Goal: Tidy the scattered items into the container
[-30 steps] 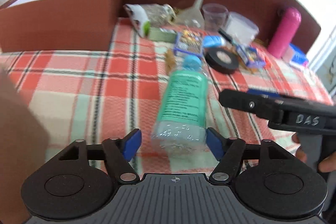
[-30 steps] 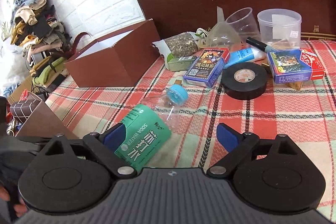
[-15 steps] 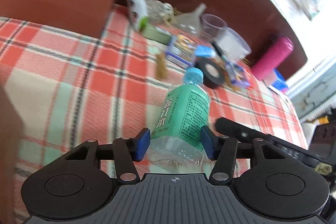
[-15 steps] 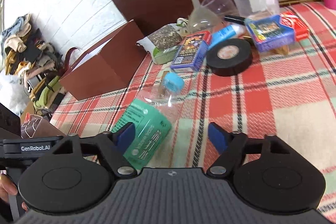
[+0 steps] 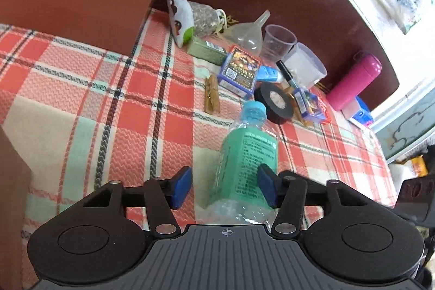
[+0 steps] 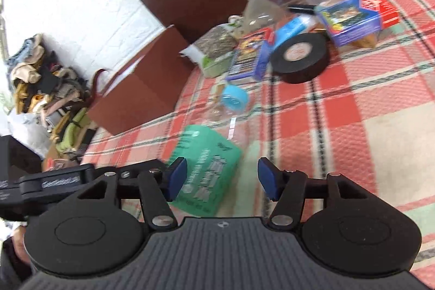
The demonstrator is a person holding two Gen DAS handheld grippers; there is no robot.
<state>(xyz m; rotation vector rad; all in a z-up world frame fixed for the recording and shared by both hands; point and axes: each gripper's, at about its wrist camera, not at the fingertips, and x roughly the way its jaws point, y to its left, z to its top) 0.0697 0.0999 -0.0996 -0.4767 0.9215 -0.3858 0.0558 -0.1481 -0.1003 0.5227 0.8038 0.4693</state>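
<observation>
Bottle [image 5: 246,167] base hidden behind left tool [image 5: 224,188].

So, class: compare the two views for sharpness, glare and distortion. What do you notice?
Left wrist view: mostly sharp, the bottle label readable, the window corner washed out, straight lines bowed by the fisheye. Right wrist view: motion-blurred, the tape roll and card boxes smeared, the white wall overexposed.
</observation>
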